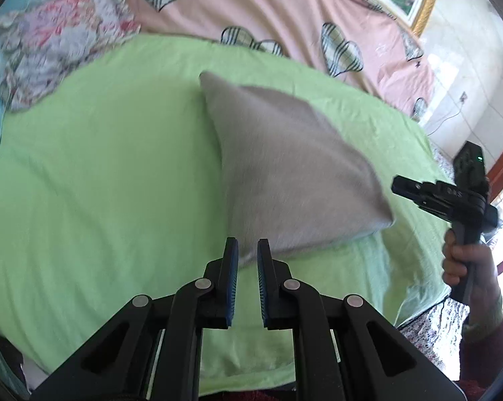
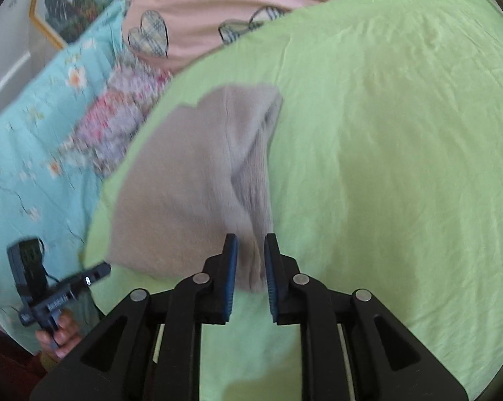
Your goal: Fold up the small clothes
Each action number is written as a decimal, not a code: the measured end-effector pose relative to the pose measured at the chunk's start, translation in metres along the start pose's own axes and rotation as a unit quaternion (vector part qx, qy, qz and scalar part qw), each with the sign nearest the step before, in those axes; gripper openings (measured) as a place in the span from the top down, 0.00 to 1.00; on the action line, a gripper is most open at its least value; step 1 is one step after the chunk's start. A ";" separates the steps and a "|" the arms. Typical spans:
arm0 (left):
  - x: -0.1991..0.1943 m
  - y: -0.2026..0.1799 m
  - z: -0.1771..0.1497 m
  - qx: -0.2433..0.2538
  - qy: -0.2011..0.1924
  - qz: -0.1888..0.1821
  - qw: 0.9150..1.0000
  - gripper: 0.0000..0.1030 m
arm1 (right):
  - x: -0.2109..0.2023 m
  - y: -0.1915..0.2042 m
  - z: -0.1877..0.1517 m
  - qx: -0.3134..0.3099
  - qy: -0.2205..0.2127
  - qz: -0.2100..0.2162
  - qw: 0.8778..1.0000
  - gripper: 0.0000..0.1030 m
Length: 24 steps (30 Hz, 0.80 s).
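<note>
- Grey garment (image 1: 291,167): a small knit piece lying on the light green sheet (image 1: 101,173), already doubled over into a rough triangle, with a ribbed edge showing in the right wrist view.
- Its near corner sits between the blue pads of the right gripper (image 2: 250,267); the jaws stand slightly apart and the cloth looks loose between them rather than pinched.
- The left gripper (image 1: 247,267) has its jaws narrowly apart with nothing between them; the garment's lower edge lies just beyond its tips.
- Risk: if the right gripper pulls away while the corner is still caught on a pad, the top layer could drag and undo the fold.
- Risk: the knit is soft and the sheet is wrinkled, so a low sweep by either tool would probably bunch both together.
- Both grippers point steeply down at the bed, one to each side of the garment.
- The person's right hand (image 1: 462,264) grips its handle from below, a dark red sleeve (image 1: 485,351) at the wrist.
- Further out lie a pink heart-patterned cover (image 1: 284,10) and a floral quilt (image 1: 50,43).
</note>
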State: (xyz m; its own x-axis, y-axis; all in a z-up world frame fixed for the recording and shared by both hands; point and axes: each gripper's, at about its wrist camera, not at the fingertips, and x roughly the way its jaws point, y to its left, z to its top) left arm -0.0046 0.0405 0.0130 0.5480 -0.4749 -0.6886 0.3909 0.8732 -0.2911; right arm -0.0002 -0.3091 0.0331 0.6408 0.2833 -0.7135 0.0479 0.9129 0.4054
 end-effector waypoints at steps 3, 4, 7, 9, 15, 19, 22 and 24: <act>0.004 -0.005 0.025 0.001 -0.018 -0.014 1.000 0.84 | 0.010 0.005 0.032 -0.005 -0.018 0.006 1.000 0.64; 0.009 -0.007 0.032 0.002 -0.020 -0.020 1.000 0.83 | 0.019 0.006 0.043 -0.003 -0.015 0.013 1.000 0.60; 0.026 -0.013 0.047 0.007 -0.022 -0.017 1.000 0.83 | 0.054 0.002 0.068 0.024 0.006 0.038 0.999 0.54; 0.037 -0.011 0.050 -0.003 -0.008 -0.022 1.000 0.83 | 0.079 0.000 0.079 0.031 0.025 0.036 0.999 0.53; 0.059 -0.020 0.038 0.031 0.024 -0.034 0.999 0.83 | 0.104 0.002 0.091 -0.001 0.037 0.007 0.999 0.92; 0.079 -0.019 0.022 0.035 0.052 -0.020 0.998 0.84 | 0.112 -0.003 0.097 -0.022 0.030 -0.025 0.999 0.92; 0.082 -0.017 0.022 0.025 0.050 -0.024 0.998 0.84 | 0.134 -0.008 0.086 -0.035 0.042 -0.046 0.997 0.92; 0.081 -0.013 0.022 0.018 0.052 -0.028 0.998 0.84 | 0.125 -0.010 0.088 -0.018 0.029 -0.045 0.998 0.88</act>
State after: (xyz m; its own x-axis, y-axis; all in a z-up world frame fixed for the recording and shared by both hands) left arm 0.0513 -0.0120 -0.0246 0.4457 -0.5074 -0.7375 0.4456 0.8403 -0.3088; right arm 0.1467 -0.3084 -0.0099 0.5900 0.2154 -0.7781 0.0749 0.9450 0.3184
